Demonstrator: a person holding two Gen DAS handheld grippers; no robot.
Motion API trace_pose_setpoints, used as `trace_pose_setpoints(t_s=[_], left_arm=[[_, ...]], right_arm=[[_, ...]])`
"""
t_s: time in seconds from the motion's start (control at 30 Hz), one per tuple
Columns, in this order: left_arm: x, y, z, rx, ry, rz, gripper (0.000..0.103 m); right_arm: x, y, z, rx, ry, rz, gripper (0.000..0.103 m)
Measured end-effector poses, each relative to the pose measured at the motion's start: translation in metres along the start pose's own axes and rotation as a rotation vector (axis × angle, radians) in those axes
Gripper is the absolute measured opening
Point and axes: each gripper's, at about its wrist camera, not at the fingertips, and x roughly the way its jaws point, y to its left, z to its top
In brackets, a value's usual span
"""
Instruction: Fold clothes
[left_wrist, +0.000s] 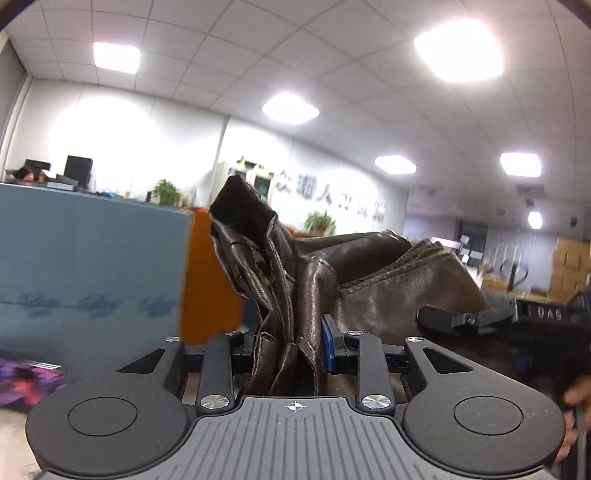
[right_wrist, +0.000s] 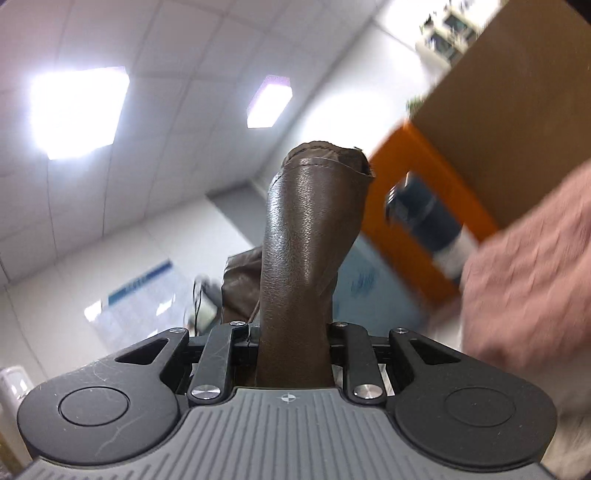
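The left gripper (left_wrist: 290, 347), black with a blue pad showing on its right finger, is clamped on a thick bunch of folds of the dark brown leather-look garment (left_wrist: 369, 280) — several layers and stitched seams are squeezed between the two fingers. From the grip the garment rises in crumpled folds to a peak above the jaws, then spreads to the right as a broad smooth panel with a stitched hem. At the right edge of that view the right gripper (left_wrist: 480, 319) shows from the side, its black finger lying against the same brown panel, with a bit of the person's hand (left_wrist: 576, 397) below it.

In its own view the right gripper (right_wrist: 291, 347) is pinched on a narrower, smoother fold of the brown garment (right_wrist: 306, 236), which stands up from the jaws like a column and ends in a rounded stitched edge. The garment is held up in the air between both grippers, with white ceiling tiles and lit ceiling panels (right_wrist: 77, 110) behind it. To the right a blurred pinkish sleeve (right_wrist: 532, 280) crosses the view, and behind it stand an orange partition (right_wrist: 424, 192) and a brown board (right_wrist: 517, 110).

Beyond the left gripper lie a blue desk screen (left_wrist: 92, 258), potted green plants (left_wrist: 319, 221) and stacked cardboard boxes (left_wrist: 569, 266) — all somewhat blurred
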Motion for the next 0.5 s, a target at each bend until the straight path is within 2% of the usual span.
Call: trace_pose_setpoints(t_s=[0.1,0.23,0.33,0.5], left_arm=[[0.035,-0.014,-0.006,-0.001,0.021,-0.01,0.028],[0.071,-0.034,-0.017,0.049,0.063,-0.013,0.028],[0.095,-0.043,-0.024,0.047,0.085,-0.04,0.028],[0.136,-0.051,-0.045,0.006,0.131,-0.063,0.03]], right_arm=[[-0.009,-0.018,0.013,-0.031,-0.067,-0.023,0.02],[-0.019,-0.056,0.024,-0.017,-0.089,-0.036,0.02],[-0.031,-0.085,0.031,-0.006,-0.126,-0.06,0.02],[-0.046,-0.119,0.043,0.002,-0.185,-0.212,0.02]])
